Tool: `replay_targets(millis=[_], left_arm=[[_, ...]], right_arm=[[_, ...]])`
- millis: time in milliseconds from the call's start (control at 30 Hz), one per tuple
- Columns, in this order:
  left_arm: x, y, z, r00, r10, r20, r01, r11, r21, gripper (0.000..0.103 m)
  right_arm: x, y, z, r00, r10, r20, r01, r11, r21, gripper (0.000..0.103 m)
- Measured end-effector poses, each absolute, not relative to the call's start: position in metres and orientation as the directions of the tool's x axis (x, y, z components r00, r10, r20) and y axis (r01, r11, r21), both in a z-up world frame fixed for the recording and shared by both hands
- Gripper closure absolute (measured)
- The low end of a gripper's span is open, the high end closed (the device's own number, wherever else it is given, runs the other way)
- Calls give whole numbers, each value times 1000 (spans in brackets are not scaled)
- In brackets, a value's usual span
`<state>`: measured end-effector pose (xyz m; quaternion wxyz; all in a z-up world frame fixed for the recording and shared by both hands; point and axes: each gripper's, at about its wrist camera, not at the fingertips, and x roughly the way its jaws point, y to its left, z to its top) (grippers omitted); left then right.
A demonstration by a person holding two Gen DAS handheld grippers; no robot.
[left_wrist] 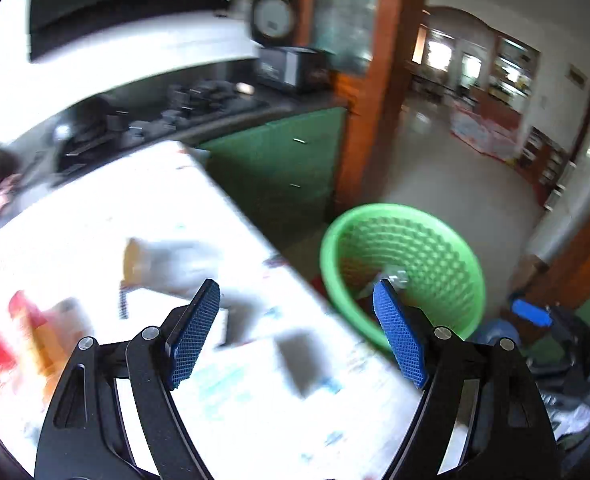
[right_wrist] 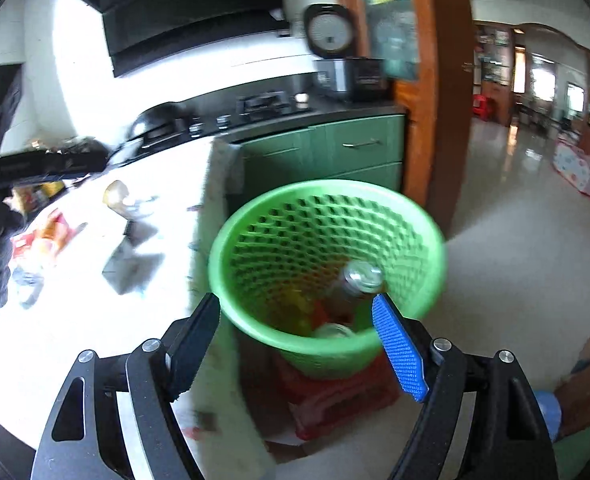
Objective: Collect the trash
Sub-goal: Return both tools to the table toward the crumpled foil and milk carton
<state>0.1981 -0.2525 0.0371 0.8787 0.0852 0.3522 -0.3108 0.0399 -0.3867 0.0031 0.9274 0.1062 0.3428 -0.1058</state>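
A green mesh waste basket point(right_wrist: 415, 232) stands on a red stool beside the white table point(right_wrist: 95, 320); it also shows in the left wrist view point(left_wrist: 455, 240). A brown bottle point(right_wrist: 353, 284) and other trash lie inside it. My right gripper point(right_wrist: 295, 340) is open and empty above the basket's near rim. My left gripper point(left_wrist: 297, 324) is open and empty over the table's right edge. A clear cup with an orange lid point(left_wrist: 167, 264) lies on the table ahead of it. Red and orange wrappers point(left_wrist: 23, 340) lie at the left.
A dark flat piece point(left_wrist: 299, 356) lies on the table point(left_wrist: 255, 420) between the left fingers. Behind are a stove counter point(right_wrist: 255, 112), green cabinets point(right_wrist: 335, 152), a rice cooker point(right_wrist: 347, 72) and a wooden door frame point(right_wrist: 439, 100). Tiled floor point(right_wrist: 515, 220) stretches right.
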Motion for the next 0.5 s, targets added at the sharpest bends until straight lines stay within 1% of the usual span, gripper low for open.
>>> replay_targets(millis=[133,267,500], left_arm=[[181,-193,46,626,-434,-648,540,841,-41,22],[169,-137,47,678,-370,-635,458,888,-28,20],[161,-48,39,711,-298,-637,336,940,-64,18]], right_arm=[[61,-355,18,756,-71,-651,187,976,110,20],[81,-327,26,756,-3,-654,111,986,124,17],[116,-281,30,726,112,-679,-46,992,115,13]])
